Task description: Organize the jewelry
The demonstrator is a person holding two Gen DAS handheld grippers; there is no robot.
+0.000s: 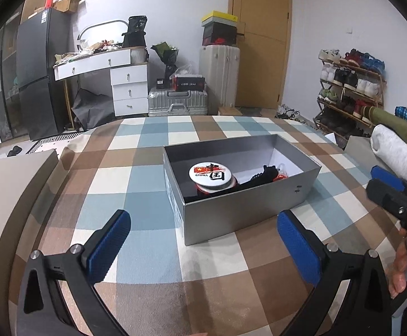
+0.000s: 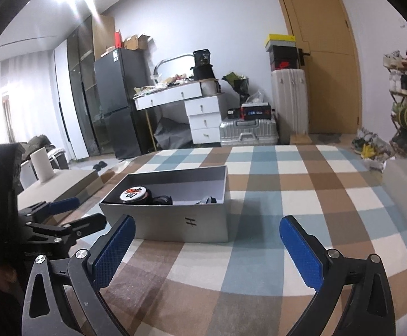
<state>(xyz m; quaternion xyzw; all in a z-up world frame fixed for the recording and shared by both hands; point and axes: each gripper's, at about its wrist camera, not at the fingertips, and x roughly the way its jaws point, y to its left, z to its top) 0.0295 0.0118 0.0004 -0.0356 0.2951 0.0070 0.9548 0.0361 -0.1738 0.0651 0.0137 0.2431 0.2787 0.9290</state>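
Grey cardboard box [image 1: 245, 212] holds a round glossy badge [image 1: 211, 175]; both ribbed blue-padded tools, left [image 1: 203, 247] and right [image 2: 206, 247], spread empty.

Checked tablecloth [image 1: 136, 184] over table, open grey box [image 1: 248, 212] on it

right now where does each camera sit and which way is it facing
Left wrist: rides the left claw, facing forward over the checked cloth into the open grey box; both blue pads show, wide apart, with the right claw at the right edge.
Right wrist: rides the right claw, facing the grey box from further right; its own pads are wide apart, with the left claw at the left edge.
Shared: box, round badge, cloth, the room behind.
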